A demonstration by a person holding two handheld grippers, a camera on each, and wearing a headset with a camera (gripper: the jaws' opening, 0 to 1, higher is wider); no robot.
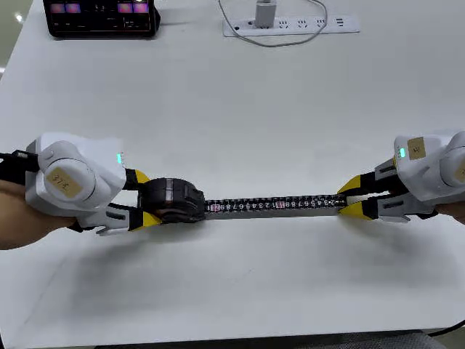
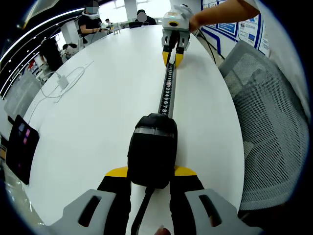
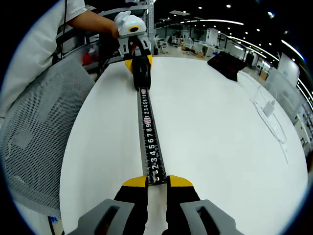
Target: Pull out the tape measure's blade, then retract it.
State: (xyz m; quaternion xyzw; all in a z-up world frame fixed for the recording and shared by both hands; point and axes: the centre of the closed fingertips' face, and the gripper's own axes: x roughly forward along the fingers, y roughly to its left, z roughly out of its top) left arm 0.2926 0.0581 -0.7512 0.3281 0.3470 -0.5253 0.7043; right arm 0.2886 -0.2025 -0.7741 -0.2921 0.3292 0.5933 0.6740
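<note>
The left gripper (image 1: 147, 198) has its yellow-tipped jaws clamped on either side of a black, rounded tape measure case (image 1: 174, 200), which is down on the white tabletop (image 1: 232, 109). The right gripper (image 1: 352, 198) pinches the free end of the dark, numbered steel blade (image 1: 272, 205) between nearly closed jaws. The blade runs straight and flat along the table between the two grippers, which face each other, well apart. The table's near edge lies just below this line, with a grey mesh chair (image 2: 264, 122) beside it. Beyond the blade, bare table stretches away to a dark tablet (image 1: 102, 16) and a white power strip (image 1: 290, 25) at the far edge. The person's left hand (image 1: 18, 218) holds its tool from behind. Both tools sit low and level.
</note>
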